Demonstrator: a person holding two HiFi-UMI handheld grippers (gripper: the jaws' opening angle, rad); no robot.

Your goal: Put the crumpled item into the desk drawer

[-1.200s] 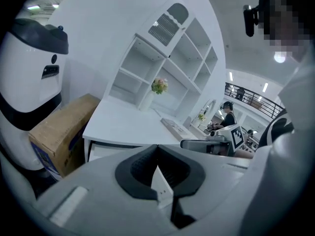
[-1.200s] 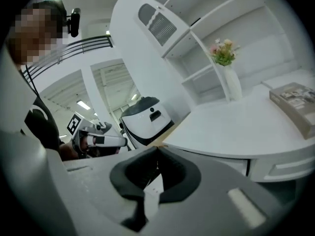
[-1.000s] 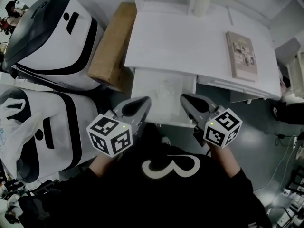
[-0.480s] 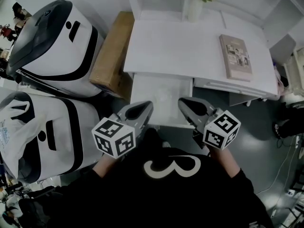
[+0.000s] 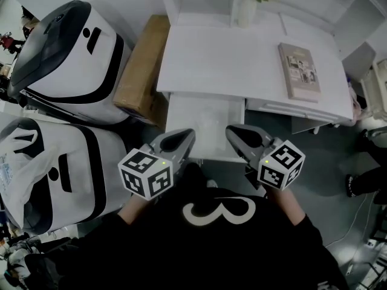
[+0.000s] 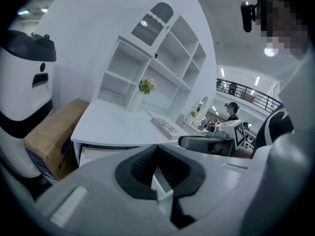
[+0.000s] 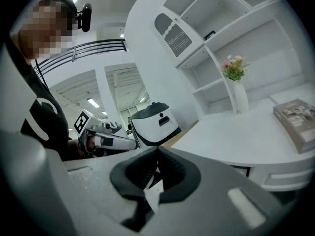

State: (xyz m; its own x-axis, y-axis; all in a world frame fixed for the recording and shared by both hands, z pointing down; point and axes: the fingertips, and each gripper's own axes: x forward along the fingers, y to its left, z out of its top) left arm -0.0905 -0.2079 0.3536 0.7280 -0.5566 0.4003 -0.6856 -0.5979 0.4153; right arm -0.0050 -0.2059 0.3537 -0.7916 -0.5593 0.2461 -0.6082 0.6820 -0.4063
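The white desk [image 5: 242, 53] has its drawer [image 5: 179, 122] pulled out toward me. A faint crumpled white shape [image 5: 208, 123] lies inside it. My left gripper [image 5: 185, 134] hovers at the drawer's near left corner, its jaws shut with nothing between them. My right gripper [image 5: 232, 132] hangs at the near right corner, also shut and empty. In the left gripper view the dark pads [image 6: 147, 166] meet, with the desk [image 6: 113, 129] beyond. The right gripper view shows its pads [image 7: 170, 173] pressed together, and the left gripper [image 7: 110, 141] off to the side.
Two white-and-black machines [image 5: 63, 56] [image 5: 57, 168] stand left of the desk, with a cardboard box [image 5: 142, 62] between them and it. A book [image 5: 300, 71] lies on the desktop, and a vase of flowers [image 5: 248, 5] stands by the shelf unit [image 6: 147, 63]. A plastic bag [image 5: 12, 162] is at the far left.
Both grippers hold nearly the same place and stay shut. The head view has shifted slightly, so the desk and book sit a little further left.
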